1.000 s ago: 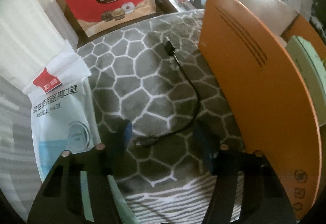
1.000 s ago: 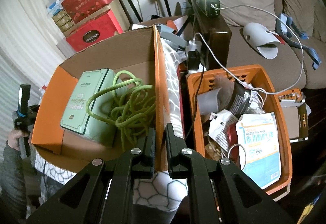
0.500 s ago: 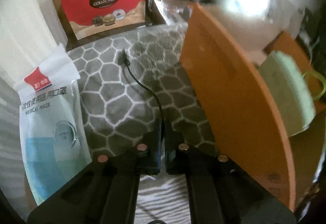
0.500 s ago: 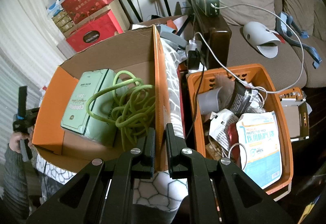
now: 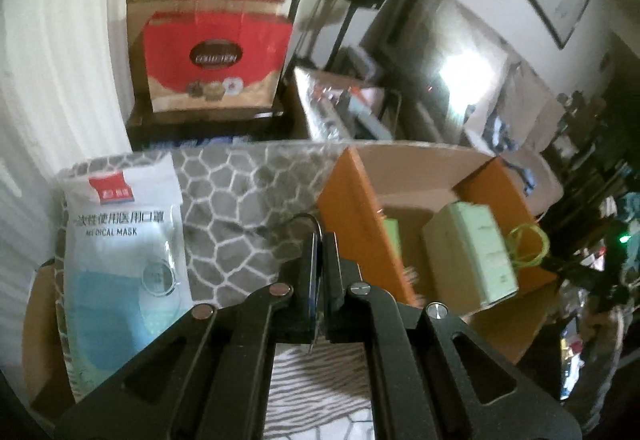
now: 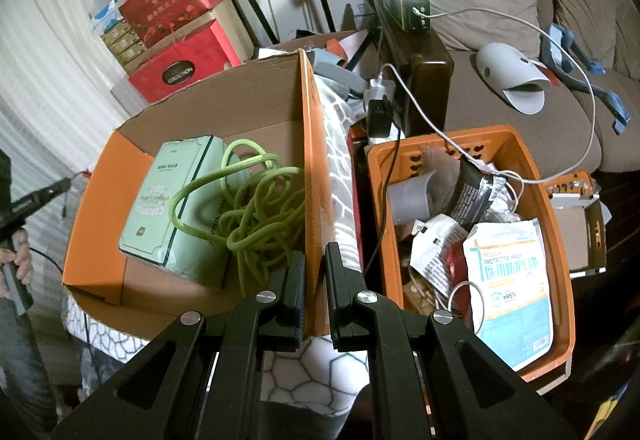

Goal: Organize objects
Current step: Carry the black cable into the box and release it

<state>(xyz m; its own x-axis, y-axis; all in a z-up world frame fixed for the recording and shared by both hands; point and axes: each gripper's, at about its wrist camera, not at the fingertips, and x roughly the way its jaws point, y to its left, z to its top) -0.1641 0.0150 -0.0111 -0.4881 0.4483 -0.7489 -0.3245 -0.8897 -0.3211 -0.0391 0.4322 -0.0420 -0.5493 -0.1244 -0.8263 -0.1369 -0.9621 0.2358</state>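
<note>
My left gripper point(image 5: 320, 238) is shut on a thin black cable point(image 5: 306, 217), which arches up over the fingertips while a short end hangs below the jaws. It hovers above the grey honeycomb blanket point(image 5: 240, 216), just left of the orange cardboard box point(image 5: 356, 208). In the right wrist view my right gripper point(image 6: 314, 264) is shut on the near wall of that box point(image 6: 310, 176). Inside lie a pale green tissue pack point(image 6: 168, 200) and a coiled green rope point(image 6: 260, 216). The left gripper point(image 6: 60, 186) shows at the far left, held by a hand point(image 6: 18, 260).
A white medical mask pack point(image 5: 120, 240) lies on the blanket left of the cable. Red gift boxes point(image 5: 216, 56) stand behind. Right of the cardboard box sits an orange basket point(image 6: 536, 176) full of packets, a mask pack point(image 6: 508, 288) and cables. A brown sofa point(image 6: 520, 88) is beyond.
The left gripper closed on the black cable and lifted it off the blanket, tilting up so the box's inside comes into view. The right gripper kept still on the box wall.
</note>
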